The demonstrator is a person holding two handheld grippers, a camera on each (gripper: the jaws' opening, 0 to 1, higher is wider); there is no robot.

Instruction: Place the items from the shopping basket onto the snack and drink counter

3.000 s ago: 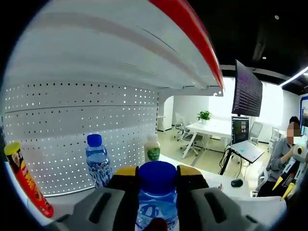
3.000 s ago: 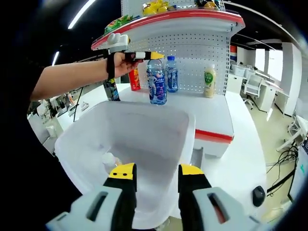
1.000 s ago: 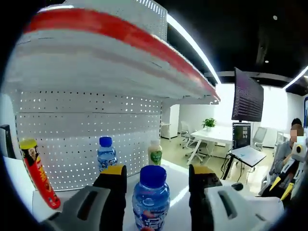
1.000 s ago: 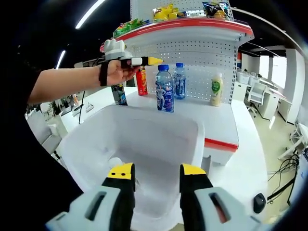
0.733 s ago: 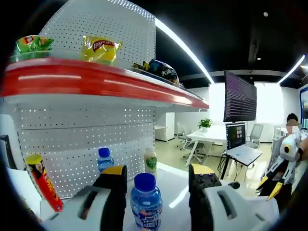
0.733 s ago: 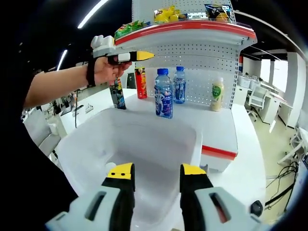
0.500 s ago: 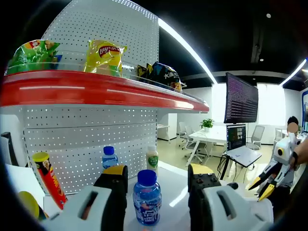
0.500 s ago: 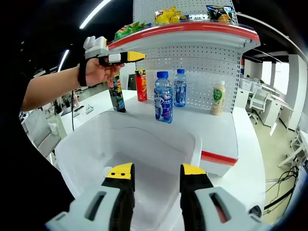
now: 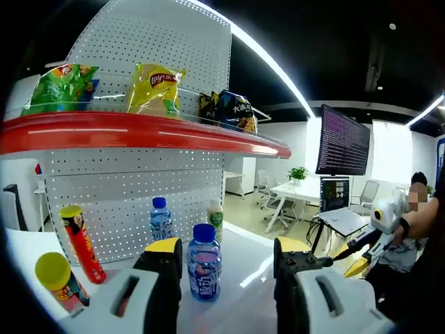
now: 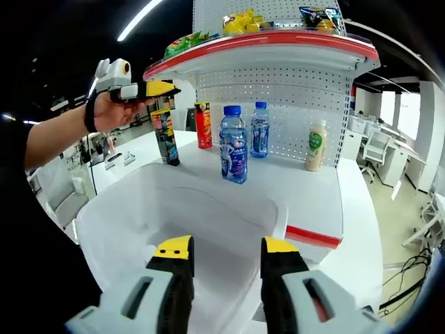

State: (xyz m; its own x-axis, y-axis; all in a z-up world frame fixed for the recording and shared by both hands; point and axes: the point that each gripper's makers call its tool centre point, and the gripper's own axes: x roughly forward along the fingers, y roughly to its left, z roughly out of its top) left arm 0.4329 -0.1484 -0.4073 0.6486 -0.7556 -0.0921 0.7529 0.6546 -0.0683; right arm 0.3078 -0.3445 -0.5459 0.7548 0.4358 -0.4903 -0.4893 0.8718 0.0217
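Observation:
The blue-capped water bottle (image 9: 205, 263) (image 10: 233, 145) stands upright on the white counter (image 10: 306, 188), free of any gripper. My left gripper (image 9: 228, 252) is open and empty, drawn back from the bottle; a hand holds it up at the left (image 10: 142, 90). Open too, my right gripper (image 10: 226, 252) hovers over the white shopping basket (image 10: 125, 209), whose inside I cannot make out. At the right of the left gripper view a hand holds the right gripper (image 9: 361, 252).
Along the perforated back panel stand a second water bottle (image 10: 259, 129), a green-labelled drink (image 10: 316, 145), a red chip can (image 10: 203, 125) and a dark can (image 10: 165, 136). Chip bags (image 9: 156, 87) lie on the red-edged upper shelf (image 9: 139, 132). Desks and a monitor (image 9: 341, 142) are behind.
The left gripper opened, let go of the water bottle on the counter and pulled back to the left. The right gripper stayed open above the basket.

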